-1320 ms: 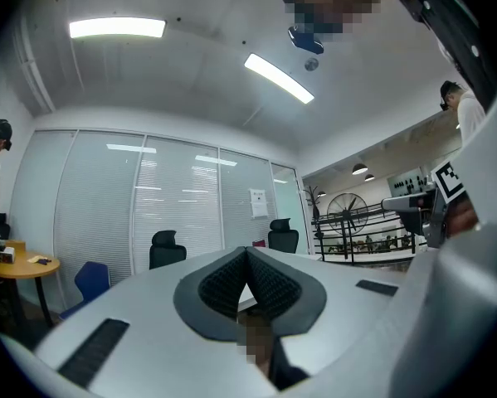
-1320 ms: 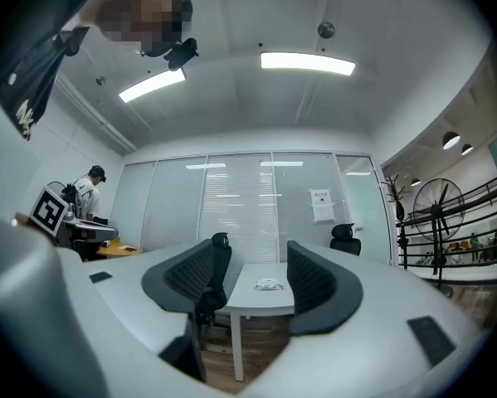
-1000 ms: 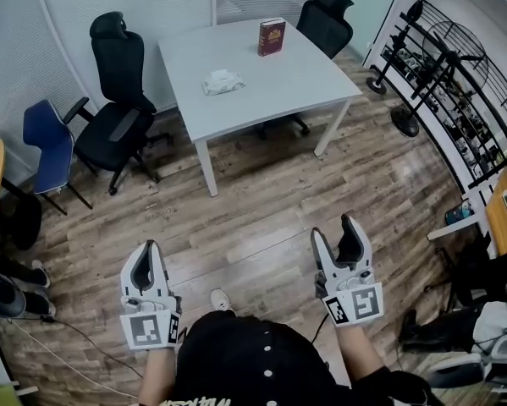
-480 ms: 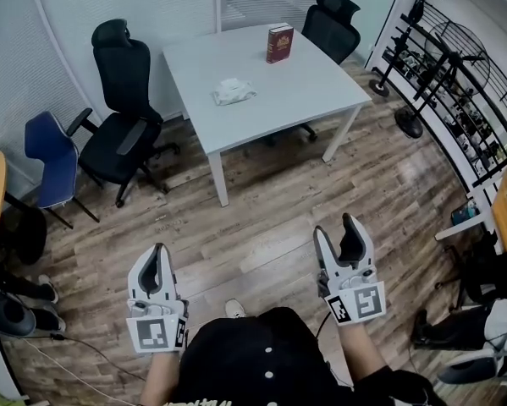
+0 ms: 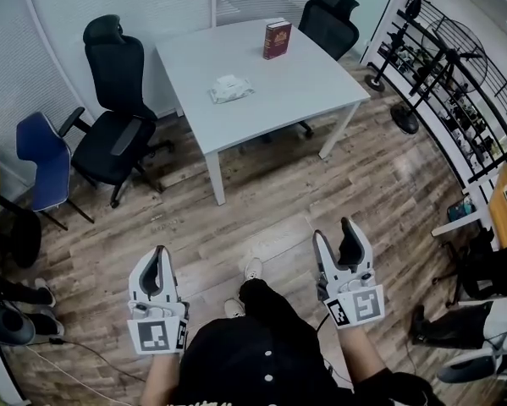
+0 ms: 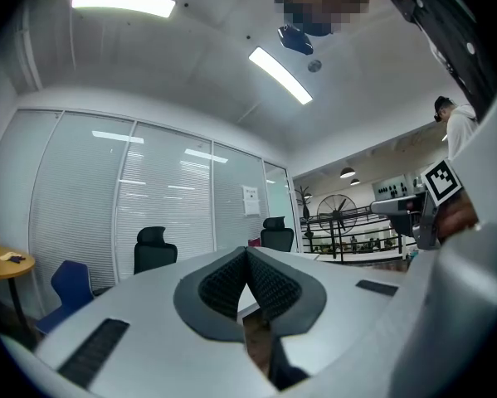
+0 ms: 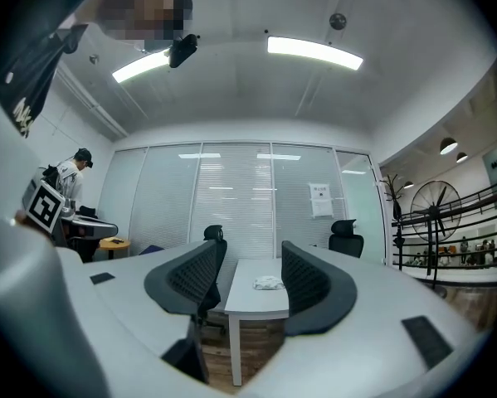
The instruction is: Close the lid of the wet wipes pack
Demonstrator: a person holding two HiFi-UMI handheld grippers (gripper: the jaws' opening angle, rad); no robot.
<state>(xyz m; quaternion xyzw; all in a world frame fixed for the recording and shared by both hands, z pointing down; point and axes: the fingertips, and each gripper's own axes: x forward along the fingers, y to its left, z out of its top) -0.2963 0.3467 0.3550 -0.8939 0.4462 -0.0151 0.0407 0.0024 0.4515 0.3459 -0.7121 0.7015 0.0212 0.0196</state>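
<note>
The wet wipes pack is a pale, crumpled packet lying on the white table, far ahead of both grippers. I cannot tell from here how its lid stands. My left gripper is held low at the left over the wood floor, its jaws shut with nothing in them; in the left gripper view the pads meet. My right gripper is open and its jaws are closing, with nothing between them. In the right gripper view the distant wipes pack shows through the gap.
A dark red book stands upright on the table's far side. Black office chairs flank the table and a blue chair stands at the left. A rack with a fan lines the right wall. My own leg is stepping forward.
I have walked a little toward the table and one leg has swung forward below me. Both grippers keep their places in the view, with nothing taken hold of.
</note>
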